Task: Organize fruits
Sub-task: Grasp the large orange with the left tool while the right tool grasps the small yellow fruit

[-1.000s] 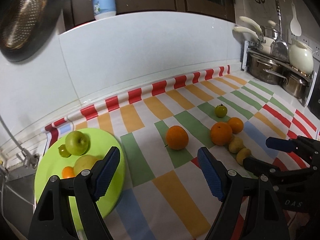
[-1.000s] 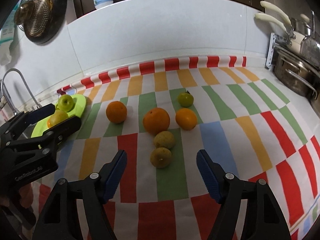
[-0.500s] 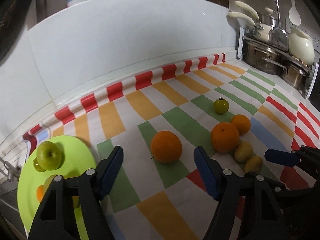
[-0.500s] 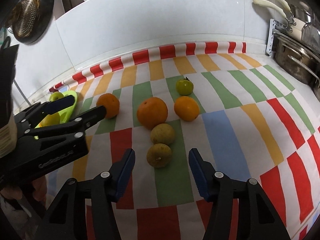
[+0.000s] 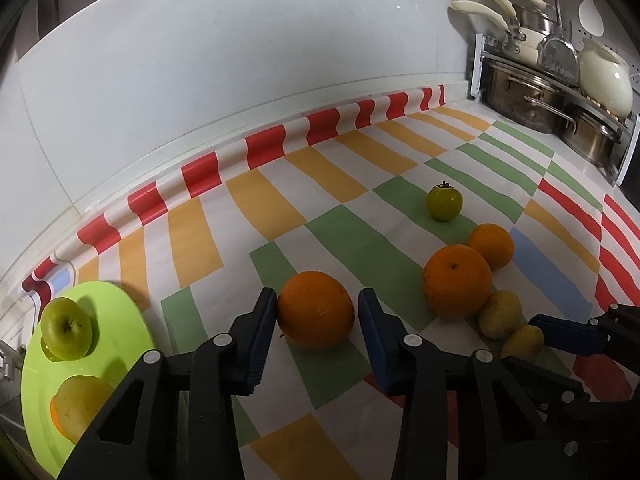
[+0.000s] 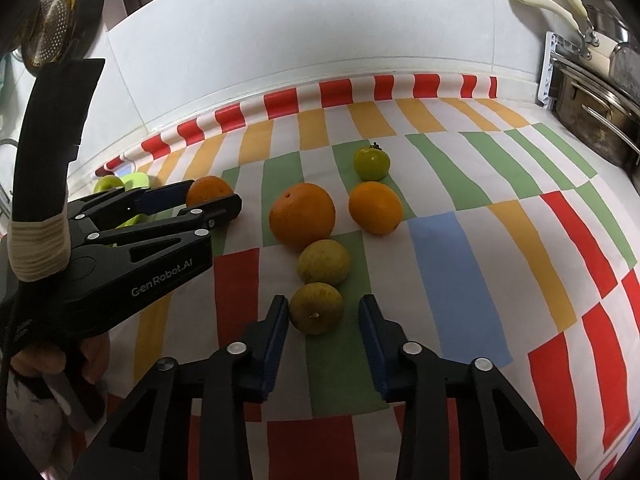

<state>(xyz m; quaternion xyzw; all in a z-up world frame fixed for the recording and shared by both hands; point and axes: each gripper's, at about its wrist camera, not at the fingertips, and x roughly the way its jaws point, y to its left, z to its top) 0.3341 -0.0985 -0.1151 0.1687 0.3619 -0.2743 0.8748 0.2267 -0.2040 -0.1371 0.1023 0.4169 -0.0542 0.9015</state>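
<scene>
Left gripper (image 5: pixel 316 310) was seen spread open around an orange (image 5: pixel 316 310) on the striped cloth (image 5: pixel 400 152), one blue pad (image 5: pixel 262 320) touching or just about touching its left side, the other pad sitting a little off its right side, so no squeeze could be made out. From the right wrist view that same orange (image 6: pixel 208 190) was spotted poking out between the fingers of the left gripper (image 6: pixel 212 198).

Right gripper (image 6: pixel 322 312) was held open too, with a yellow-green citrus (image 6: pixel 316 307) framed between its pads and a gap kept on both sides. A second one (image 6: pixel 324 262) was parked just behind it, touching or nearly so. Behind that, a big orange (image 6: pixel 302 216), a smaller orange (image 6: pixel 375 207) just beside it, and a green tomato (image 6: pixel 371 163) farther back were laid out on the cloth.

Over on the left, a green plate (image 5: pixel 116 312) was loaded with an apple (image 5: pixel 67 328), plus a yellowish fruit (image 5: pixel 82 404) with something orange tucked under it. Pots (image 5: pixel 528 100) were stacked on a rack at the far right, honestly pretty cluttered.
</scene>
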